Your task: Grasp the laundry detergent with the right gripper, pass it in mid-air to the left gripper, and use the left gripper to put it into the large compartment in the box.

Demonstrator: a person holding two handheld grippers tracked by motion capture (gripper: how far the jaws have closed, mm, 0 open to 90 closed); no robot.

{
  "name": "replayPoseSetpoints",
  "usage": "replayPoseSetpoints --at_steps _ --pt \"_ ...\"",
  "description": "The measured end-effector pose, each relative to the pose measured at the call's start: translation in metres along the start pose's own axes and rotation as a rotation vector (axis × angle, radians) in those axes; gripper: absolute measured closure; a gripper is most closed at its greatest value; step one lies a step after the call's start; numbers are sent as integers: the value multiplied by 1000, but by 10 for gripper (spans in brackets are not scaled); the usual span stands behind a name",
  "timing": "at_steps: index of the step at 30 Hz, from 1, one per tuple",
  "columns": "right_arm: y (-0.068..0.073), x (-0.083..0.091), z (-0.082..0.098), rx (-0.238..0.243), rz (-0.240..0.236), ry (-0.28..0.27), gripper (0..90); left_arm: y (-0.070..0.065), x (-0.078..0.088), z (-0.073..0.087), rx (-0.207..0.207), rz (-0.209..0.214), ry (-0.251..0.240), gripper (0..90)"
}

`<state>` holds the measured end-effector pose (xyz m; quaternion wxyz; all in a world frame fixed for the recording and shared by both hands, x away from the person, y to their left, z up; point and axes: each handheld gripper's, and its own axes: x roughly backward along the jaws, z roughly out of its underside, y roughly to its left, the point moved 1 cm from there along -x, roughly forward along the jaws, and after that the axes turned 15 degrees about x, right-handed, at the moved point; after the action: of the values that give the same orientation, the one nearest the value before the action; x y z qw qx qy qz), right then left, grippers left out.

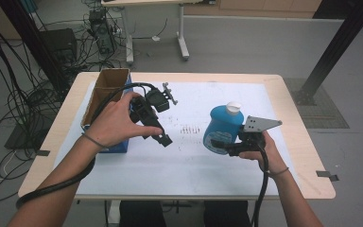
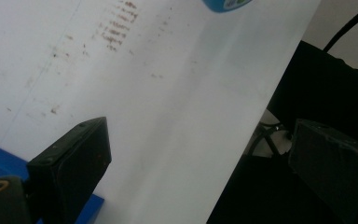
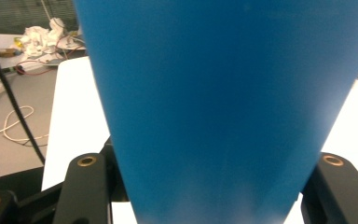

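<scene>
Left tongs (image 1: 159, 132): held above the tabletop (image 1: 38, 156), tilted, jaws spread wide with nothing between them. In the left gripper view the 2 jaws stand far apart over bare white sheet (image 2: 168, 116). The open spread suggests this tool is free, either just unloaded or waiting to assist.

Cardboard box (image 1: 105, 92), blue on the outside: immediately behind and to the left of the left tongs, open at the top, its contents not visible. Its position beside the free tool makes it the likely container for the work.

Brown specks (image 1: 189, 128): between the 2 tools on the sheet, touched by neither.

Right tongs (image 1: 221, 143): pinching the blue bottle (image 1: 222, 125) across its lower body. The right gripper view has the bottle wall (image 3: 223, 102) squarely between both jaws. The bottle sits tilted, white cap (image 1: 233, 107) uppermost and away from the tongs. Whether its base touches the sheet cannot be determined. A low grip leaves the cap end accessible.
</scene>
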<state>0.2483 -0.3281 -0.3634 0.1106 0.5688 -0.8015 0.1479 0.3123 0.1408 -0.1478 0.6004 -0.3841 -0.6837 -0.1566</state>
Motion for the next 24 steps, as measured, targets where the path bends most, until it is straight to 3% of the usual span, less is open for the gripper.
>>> replayPoseSetpoints --at_steps 6,24 --pt "-2 -8 -2 13 -53 -5 406 -4 7 -7 -54 1 10 59" --pt "-2 -31 -12 47 -172 -11 407 -16 13 -21 -141 25 68 64"
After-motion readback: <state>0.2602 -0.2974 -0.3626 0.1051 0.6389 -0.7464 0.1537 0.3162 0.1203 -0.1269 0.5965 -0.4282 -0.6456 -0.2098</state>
